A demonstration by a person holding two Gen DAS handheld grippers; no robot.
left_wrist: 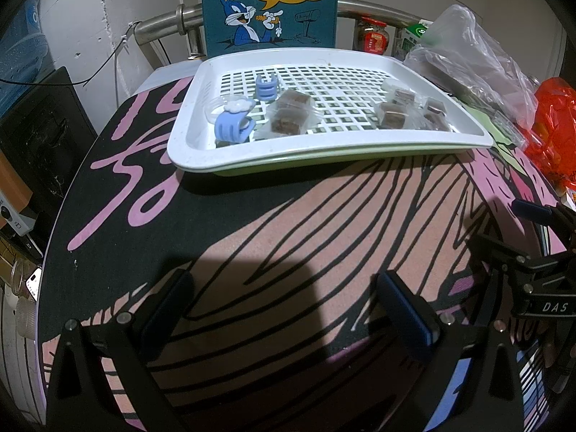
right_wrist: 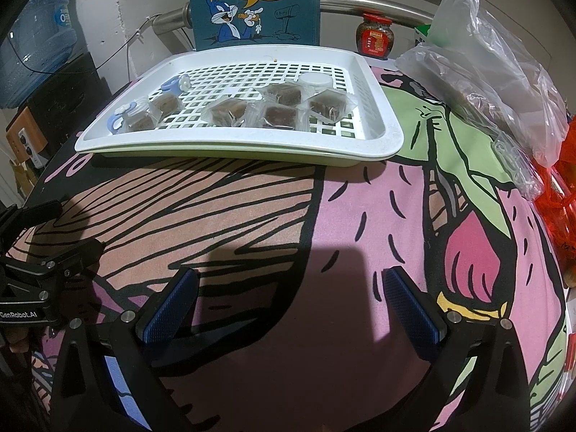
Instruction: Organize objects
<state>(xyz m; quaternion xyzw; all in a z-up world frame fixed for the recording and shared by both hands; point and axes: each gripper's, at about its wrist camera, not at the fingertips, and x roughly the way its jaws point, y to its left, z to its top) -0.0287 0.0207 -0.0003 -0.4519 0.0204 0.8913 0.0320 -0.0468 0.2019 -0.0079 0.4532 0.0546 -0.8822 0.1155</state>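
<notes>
Left gripper: hovering nearest the viewer over the printed mat, jaws spread wide, carrying nothing.
Right gripper: sitting just beside the left one, jaws likewise parted and empty.
Printed mat: covering the tabletop between the grippers and the tray, showing pink, black and green cartoon artwork.
White tray: lying beyond the bare stretch of mat, slotted floor, nested on a pale green under-tray.
Blue clips: resting in the tray's left part, one at the near-left corner with a white cloud-shaped top, a second farther back.
Wrapped brown cubes: sitting in clear packets across the tray's middle and right part.
Small clear round container: standing behind the cubes, toward the far right.
Plastic bags: lying to the right of the tray, off its rim.
Cartoon rabbit board: standing upright behind the tray.
Step in hand: seemingly pausing between picks, both tools well apart from the objects.
Next move: calling for a forward reach over the tray rim, then closing on one small item without nudging its neighbours.
</notes>
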